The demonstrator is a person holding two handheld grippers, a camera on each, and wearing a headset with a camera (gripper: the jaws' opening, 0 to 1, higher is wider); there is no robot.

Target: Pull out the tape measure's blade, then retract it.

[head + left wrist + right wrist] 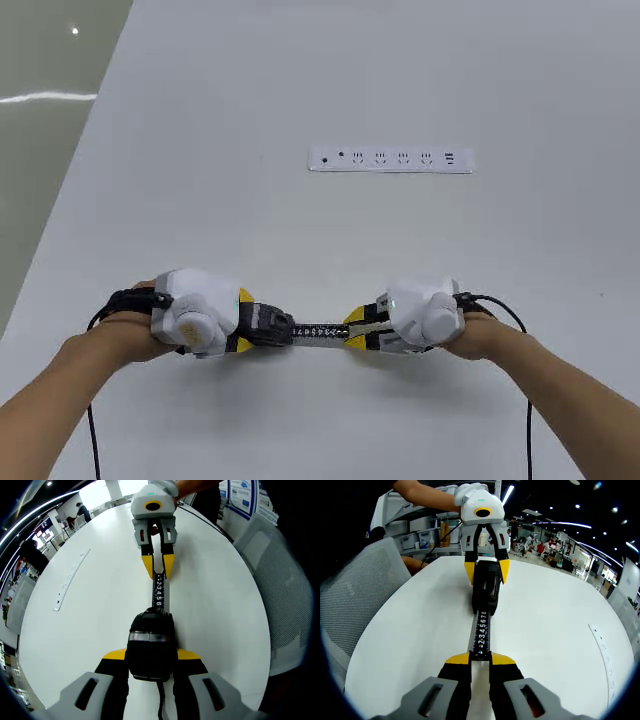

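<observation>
Head view: both grippers sit low on the white table (pixel 300 220), toward its near edge and well in from its left edge. The left gripper (pixel 243 322) is clamped on the black tape measure case (pixel 270 325). In the left gripper view the case sits squarely between the yellow jaw tips. The right gripper (pixel 355 330) is pinched tight on the free end of the blade (pixel 320 329). A short straight run of blade bridges the two. In the right gripper view its numerals read from 1 to about 7. Cannot tell whether the blade rests on the table or rides just above it.

Progress, as a judgement: the blade is out by a short length only, and the grippers are near each other. One moment doesn't tell whether the blade is going out or coming back. If going out, most of the draw and the whole retraction remain. If coming back, the task is nearly done.

Surface: matte white, with a white power strip (pixel 390 159) flat toward the far edge, well apart from the work. Cables (pixel 508 310) trail back from the grippers. Pale floor (pixel 40 150) lies beyond the left edge.

Room: a grey mesh chair (pixel 355 595) stands beside the table's rounded edge. Beyond is an open workspace with ceiling lights (pixel 570 524) and a few people (pixel 82 512) far off.
</observation>
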